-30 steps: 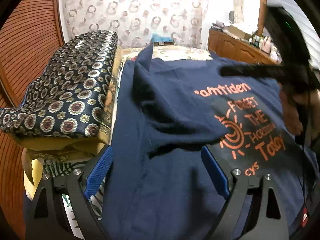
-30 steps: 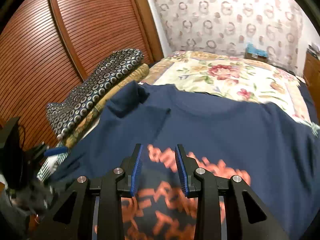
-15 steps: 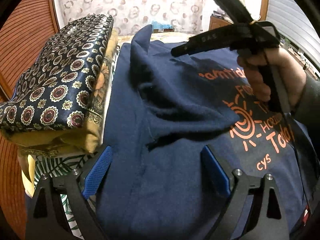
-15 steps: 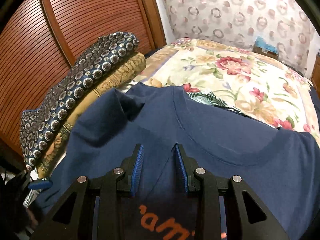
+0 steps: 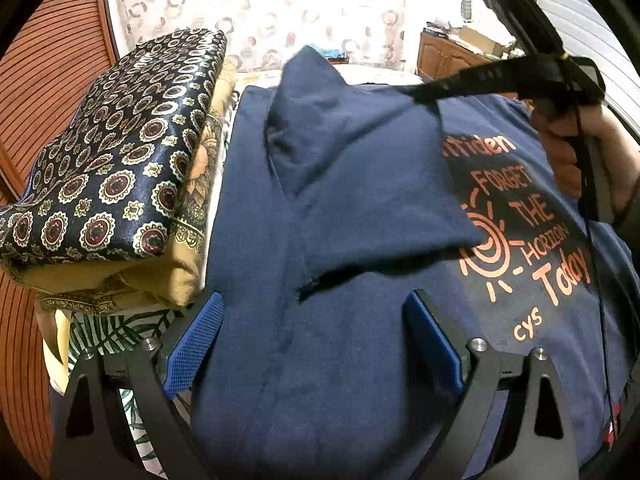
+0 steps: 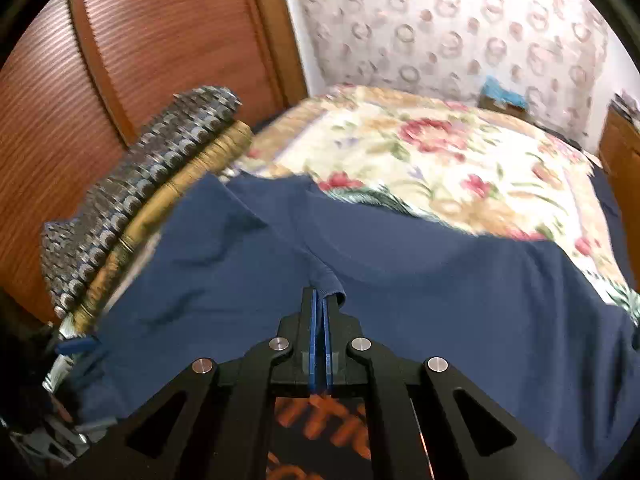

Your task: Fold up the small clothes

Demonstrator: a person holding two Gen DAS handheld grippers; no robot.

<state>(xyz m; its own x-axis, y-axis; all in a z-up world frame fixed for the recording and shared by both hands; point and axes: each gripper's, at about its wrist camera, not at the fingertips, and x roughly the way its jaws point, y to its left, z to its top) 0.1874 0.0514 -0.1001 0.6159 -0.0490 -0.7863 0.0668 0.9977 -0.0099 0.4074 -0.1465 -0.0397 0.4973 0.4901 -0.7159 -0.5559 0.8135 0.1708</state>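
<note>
Shirt-folding update: the navy cotton T-shirt with the orange print [image 5: 360,208] is lying face-up on the floral bedspread [image 6: 460,168], one side panel and sleeve flopped inward over part of the lettering. My right tongs [image 6: 320,304] have just been closing and are now pinched tight on a little ridge of fabric up by the collar, with my right hand [image 5: 580,160] gripping the handle above the print. I'm guessing that's the anchor point for pulling the next fold over, since the neckline gives a firm edge to drag from. My left tongs [image 5: 312,344] are spread wide, hanging over the lower body of the shirt with nothing between the blue pads [image 5: 196,340], probably waiting to catch the hem end.

Stuff around: a stack of folded cloth [image 5: 120,168], a dark medallion-patterned one on a mustard-yellow one, sits just beside the shirt's edge, with the ribbed wooden wardrobe door [image 6: 140,60] behind it. That pile crowds the near side, so any sweep that way could snag it.
</note>
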